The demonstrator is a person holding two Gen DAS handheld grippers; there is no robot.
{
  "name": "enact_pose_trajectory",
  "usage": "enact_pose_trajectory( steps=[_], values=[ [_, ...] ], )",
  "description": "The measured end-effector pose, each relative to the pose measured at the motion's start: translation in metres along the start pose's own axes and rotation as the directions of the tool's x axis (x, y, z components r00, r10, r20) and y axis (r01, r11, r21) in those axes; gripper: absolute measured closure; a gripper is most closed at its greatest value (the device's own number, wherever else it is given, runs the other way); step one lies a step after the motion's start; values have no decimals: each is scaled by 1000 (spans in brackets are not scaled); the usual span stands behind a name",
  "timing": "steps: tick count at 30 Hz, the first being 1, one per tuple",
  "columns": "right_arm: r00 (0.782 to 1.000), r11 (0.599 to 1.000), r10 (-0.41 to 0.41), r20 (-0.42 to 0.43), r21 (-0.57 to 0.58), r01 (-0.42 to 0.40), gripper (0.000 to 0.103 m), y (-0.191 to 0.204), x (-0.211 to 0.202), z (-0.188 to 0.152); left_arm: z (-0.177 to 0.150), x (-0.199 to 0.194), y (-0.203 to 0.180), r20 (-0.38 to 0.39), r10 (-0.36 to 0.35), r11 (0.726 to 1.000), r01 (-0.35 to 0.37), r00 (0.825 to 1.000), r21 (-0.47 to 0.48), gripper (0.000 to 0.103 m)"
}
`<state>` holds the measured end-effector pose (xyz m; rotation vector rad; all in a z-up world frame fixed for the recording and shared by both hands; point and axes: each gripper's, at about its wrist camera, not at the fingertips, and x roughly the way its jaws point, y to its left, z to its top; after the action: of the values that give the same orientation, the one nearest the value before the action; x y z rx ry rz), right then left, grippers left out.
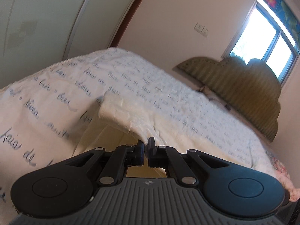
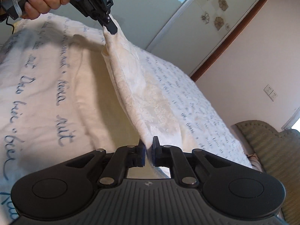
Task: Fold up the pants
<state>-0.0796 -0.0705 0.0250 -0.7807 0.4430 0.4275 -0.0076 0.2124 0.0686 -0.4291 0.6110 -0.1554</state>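
The cream white pants (image 2: pixel 144 93) hang stretched in the air above the bed. My right gripper (image 2: pixel 149 150) is shut on one end of the fabric. My left gripper (image 2: pixel 110 27), seen at the top of the right wrist view with the hand holding it, is shut on the other end. In the left wrist view my left gripper (image 1: pixel 146 146) pinches a bunched edge of the pants (image 1: pixel 123 114), which drape forward and down from the fingers.
The bed carries a white sheet with blue script lettering (image 2: pixel 46 93), also in the left wrist view (image 1: pixel 46 97). A green padded headboard (image 1: pixel 240 88) stands against the wall under a window (image 1: pixel 266 43). Wardrobe doors (image 2: pixel 187 18) stand behind the bed.
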Motion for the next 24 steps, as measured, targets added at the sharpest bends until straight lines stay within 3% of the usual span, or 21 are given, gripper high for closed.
enact_pose_trajectory(
  steps=[4,9,12,17,20,21,22,24],
  values=[
    [1000,1000,20,-24,10,-20,96,12,2,-9,-22,4,8,-35,68,998,-67,997,12,100],
    [999,1000,18,-49,-3,-18,96,30,4,-15,-31,4,13,-42,98,995,-98,994,-6,98],
    [999,1000,-1,-52,-13,1,96,36,0,-21,-39,0,5,-29,121,991,-119,992,64,97],
    [999,997,13,-38,81,-10,97,32,-5,-30,-48,2,5,-35,140,989,-138,989,62,94],
    [999,990,3,-38,139,3,96,32,-3,-29,-44,-1,0,-31,188,980,-185,982,80,81],
    [999,989,-9,-36,145,14,96,32,-5,-29,-43,-5,-3,-30,205,976,-201,978,88,72],
    [999,991,-20,-40,135,25,95,34,-9,-28,-42,-9,-5,-28,219,972,-216,975,96,72],
    [999,994,-3,-39,112,8,94,34,-23,-28,-39,-21,-8,1,278,953,-276,960,120,61]
  ],
)
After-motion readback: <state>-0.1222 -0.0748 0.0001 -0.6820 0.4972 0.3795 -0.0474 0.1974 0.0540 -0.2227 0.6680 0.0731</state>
